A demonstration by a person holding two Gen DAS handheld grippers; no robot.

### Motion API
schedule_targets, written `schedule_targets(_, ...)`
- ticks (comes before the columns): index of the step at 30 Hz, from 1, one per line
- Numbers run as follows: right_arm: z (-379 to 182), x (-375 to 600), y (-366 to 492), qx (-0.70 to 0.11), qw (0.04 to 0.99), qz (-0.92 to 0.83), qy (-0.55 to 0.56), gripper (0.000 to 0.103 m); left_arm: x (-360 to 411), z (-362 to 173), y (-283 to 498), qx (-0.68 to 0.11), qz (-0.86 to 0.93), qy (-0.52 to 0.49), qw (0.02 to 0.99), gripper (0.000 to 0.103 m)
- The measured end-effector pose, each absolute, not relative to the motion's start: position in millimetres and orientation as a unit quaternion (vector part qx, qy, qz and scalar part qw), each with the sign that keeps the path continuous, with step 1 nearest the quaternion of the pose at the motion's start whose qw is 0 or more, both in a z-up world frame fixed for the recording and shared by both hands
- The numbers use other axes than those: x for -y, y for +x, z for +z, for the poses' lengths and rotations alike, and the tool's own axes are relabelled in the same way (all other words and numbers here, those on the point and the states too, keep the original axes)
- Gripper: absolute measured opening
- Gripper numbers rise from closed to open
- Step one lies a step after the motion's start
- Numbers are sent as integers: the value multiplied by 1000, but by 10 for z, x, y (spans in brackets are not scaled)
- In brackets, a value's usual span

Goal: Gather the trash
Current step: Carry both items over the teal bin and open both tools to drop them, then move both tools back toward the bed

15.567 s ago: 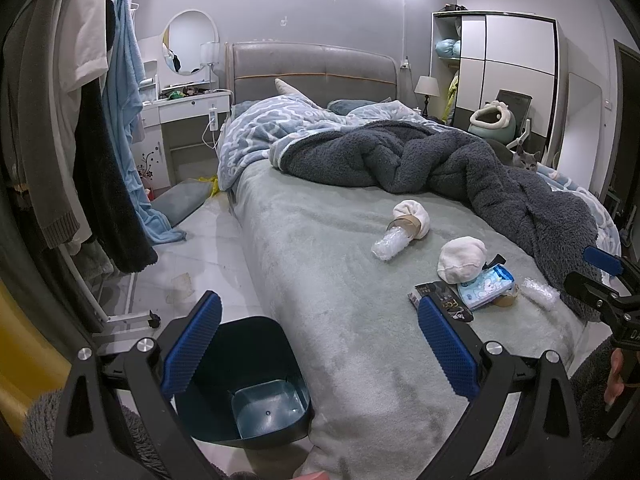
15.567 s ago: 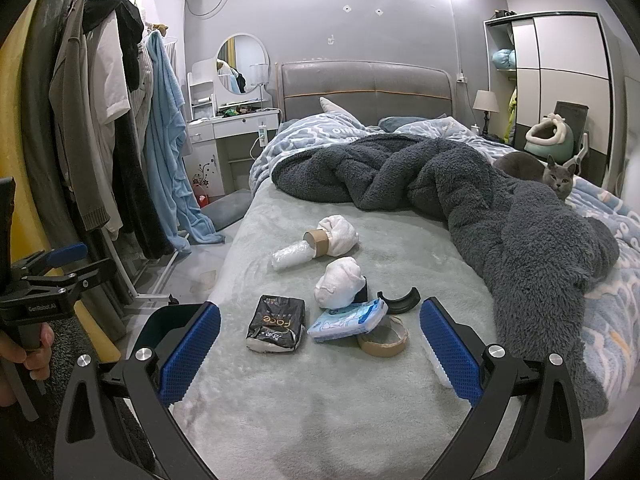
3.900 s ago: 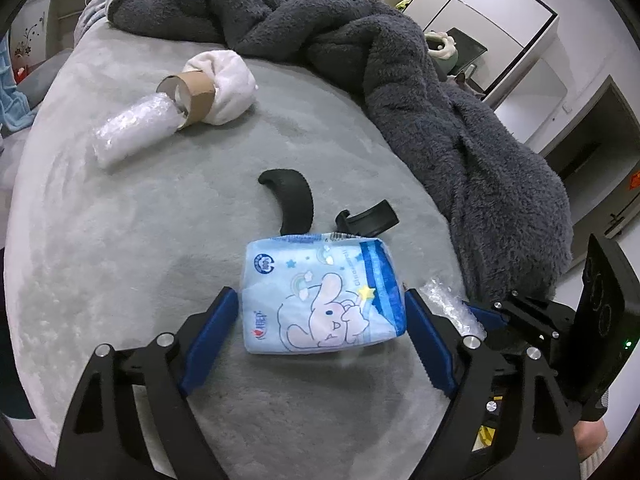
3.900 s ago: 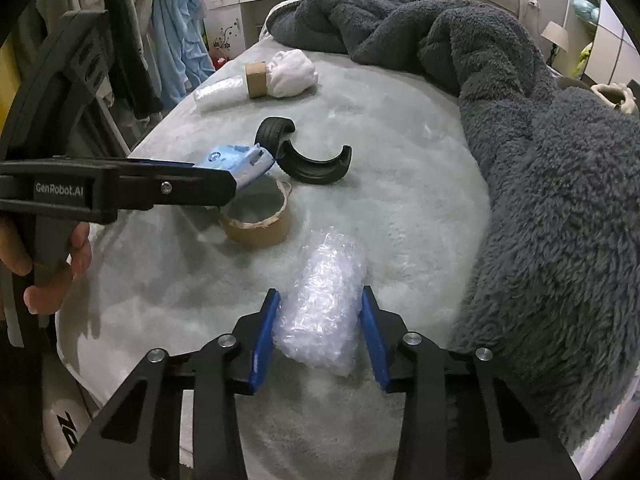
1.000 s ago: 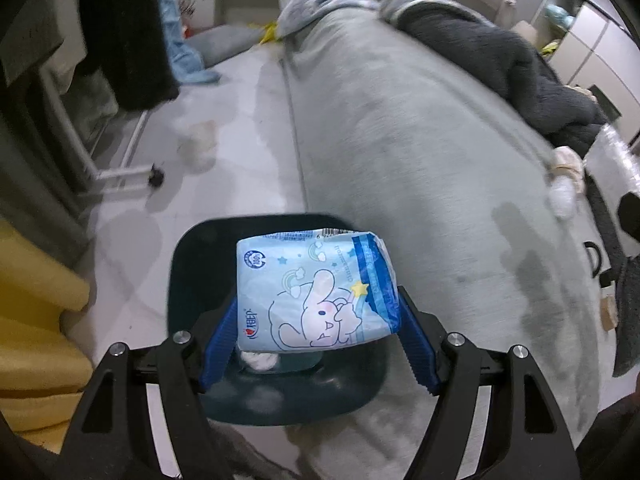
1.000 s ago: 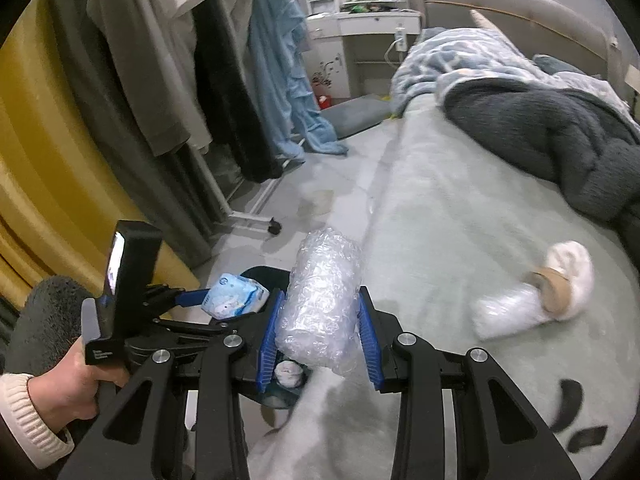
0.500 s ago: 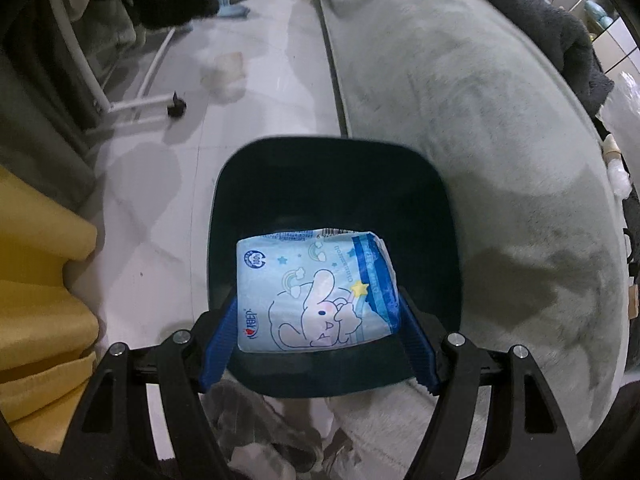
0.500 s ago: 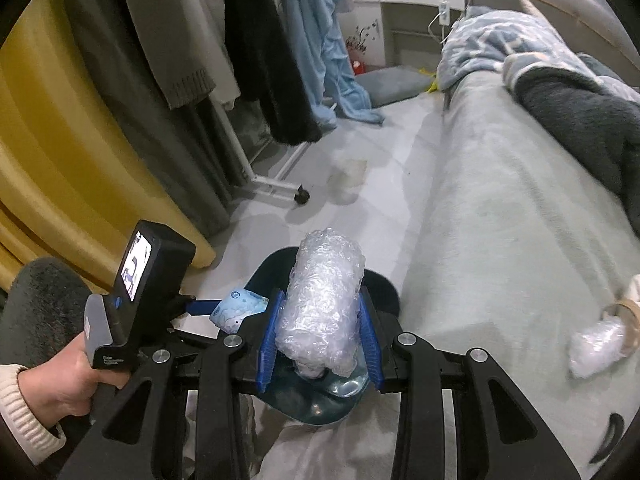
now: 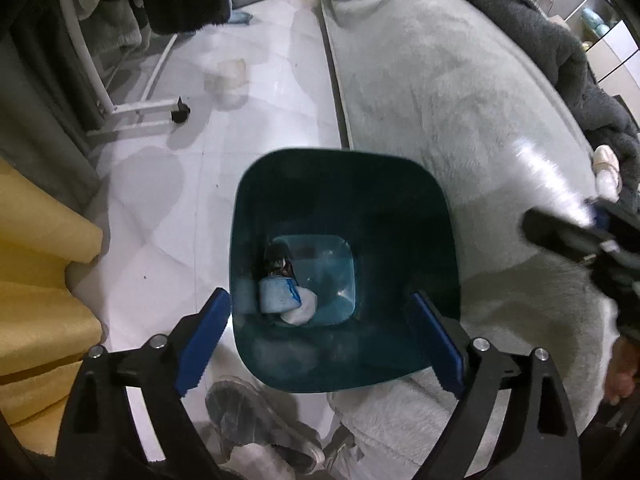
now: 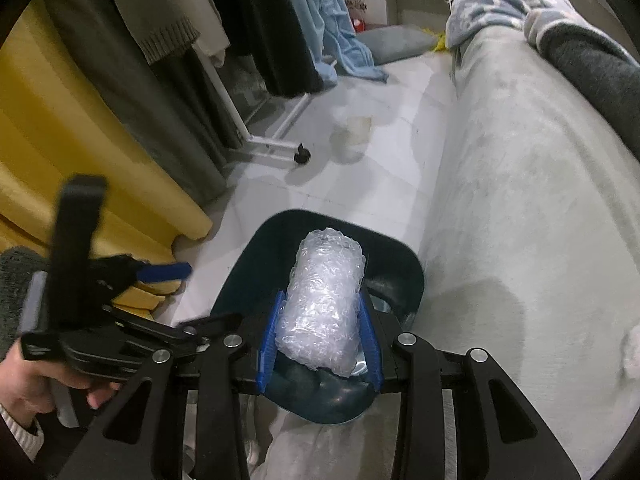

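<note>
Here, crinkly clear bubble-wrap roll (image 10: 324, 304), upright, above teal bin (image 10: 400, 276)

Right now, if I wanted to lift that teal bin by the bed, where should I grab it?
Probably take the bin by its rim on the floor side, from above, one finger inside the wall, one outside. It stands upright and open with a thin wall, and its mouth looks too wide to span. The other side sits close to the bed, leaving little room.
</note>
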State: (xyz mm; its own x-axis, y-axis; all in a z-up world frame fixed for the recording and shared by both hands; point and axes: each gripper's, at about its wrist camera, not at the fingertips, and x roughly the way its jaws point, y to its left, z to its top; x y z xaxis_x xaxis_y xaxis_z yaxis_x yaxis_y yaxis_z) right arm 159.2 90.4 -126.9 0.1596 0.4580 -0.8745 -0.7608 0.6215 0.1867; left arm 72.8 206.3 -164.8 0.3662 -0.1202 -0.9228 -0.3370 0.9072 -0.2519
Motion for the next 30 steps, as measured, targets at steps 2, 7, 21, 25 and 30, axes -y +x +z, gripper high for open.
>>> schedule_targets(2,-1342,-931,1588,-512,742,404,-154,37,-2085,-1584,718,-550,68,-206,807,92)
schedule_targets(7,-1482,-1002,1582,-527,732,400,-163,37,-2151,-1364,679,-515,78,-201,830,93)
schedule_targets(21,-1728,-1035,1571,-554,714,387,-183,60,-2174,-782,619,-416,81,-177,888,95)
schedule_targets(25,-1625,-1011,1592,-544,723,388,-177,69,-2119,-607,616,-392,76,-163,902,96)
schedule_targets(30,-1440,-976,1583,-526,734,395,-168,72,-1992,-412,603,-367,72,-134,918,98)
